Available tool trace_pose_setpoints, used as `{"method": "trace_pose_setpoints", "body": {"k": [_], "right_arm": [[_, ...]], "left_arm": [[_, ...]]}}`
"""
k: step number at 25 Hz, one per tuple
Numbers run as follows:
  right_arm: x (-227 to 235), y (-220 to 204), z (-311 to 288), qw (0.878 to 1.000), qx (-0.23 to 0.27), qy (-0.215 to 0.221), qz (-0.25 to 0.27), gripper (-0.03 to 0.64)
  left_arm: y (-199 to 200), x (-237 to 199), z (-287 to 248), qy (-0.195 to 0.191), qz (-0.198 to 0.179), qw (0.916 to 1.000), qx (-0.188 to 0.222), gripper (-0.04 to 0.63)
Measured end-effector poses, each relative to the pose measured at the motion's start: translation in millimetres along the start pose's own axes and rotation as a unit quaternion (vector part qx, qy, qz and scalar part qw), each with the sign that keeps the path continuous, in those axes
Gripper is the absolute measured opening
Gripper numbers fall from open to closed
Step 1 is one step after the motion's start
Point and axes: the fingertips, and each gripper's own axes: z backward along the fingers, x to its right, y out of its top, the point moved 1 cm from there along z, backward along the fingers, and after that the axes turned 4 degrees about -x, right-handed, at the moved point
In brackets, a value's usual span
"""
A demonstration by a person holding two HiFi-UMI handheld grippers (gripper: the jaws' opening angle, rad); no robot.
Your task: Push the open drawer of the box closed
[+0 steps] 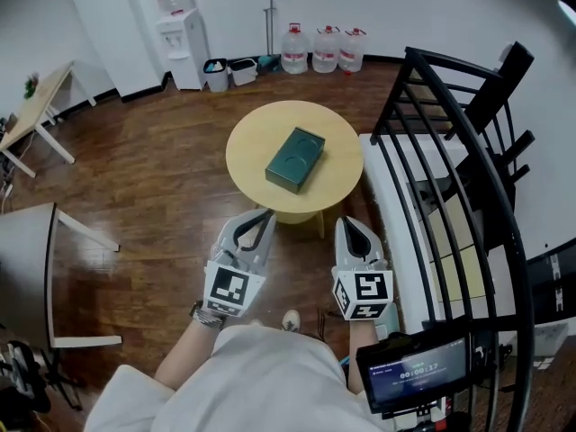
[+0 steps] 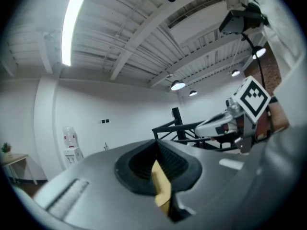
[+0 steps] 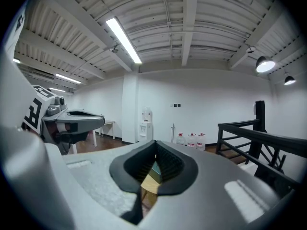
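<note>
In the head view a dark green box (image 1: pixel 295 158) lies on a small round yellow table (image 1: pixel 252 147). I cannot tell from here whether its drawer stands out. My left gripper (image 1: pixel 267 213) and right gripper (image 1: pixel 348 222) are held side by side just short of the table's near edge, both shut and empty, apart from the box. In the left gripper view the shut left gripper (image 2: pixel 157 150) shows only a sliver of the yellow table (image 2: pixel 161 186) below its tips. In the right gripper view a strip of the green box (image 3: pixel 154 169) shows through the shut right gripper (image 3: pixel 156 153).
A black metal railing (image 1: pixel 450 142) runs along the right, close to the right gripper, with a white slab (image 1: pixel 396 214) under it. At the back wall stand a water dispenser (image 1: pixel 181 34) and water bottles (image 1: pixel 324 50). A wooden desk (image 1: pixel 36 106) and a white-framed table (image 1: pixel 54 268) are at the left.
</note>
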Motion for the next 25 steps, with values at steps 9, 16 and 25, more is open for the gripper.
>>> {"method": "trace_pose_setpoints", "body": {"k": [9, 16, 25], "right_arm": [[-54, -6, 23, 0.999, -0.014, -0.007, 0.032, 0.003], [-67, -1, 35, 0.999, -0.016, -0.005, 0.037, 0.003], [-64, 16, 29, 0.999, 0.000, 0.009, 0.050, 0.003]], "left_arm": [[-34, -14, 44, -0.008, 0.026, 0.9996, -0.004, 0.008], [-52, -21, 43, -0.010, 0.071, 0.9971, -0.023, 0.008], [-20, -15, 38, -0.004, 0.049, 0.9987, 0.008, 0.008]]}}
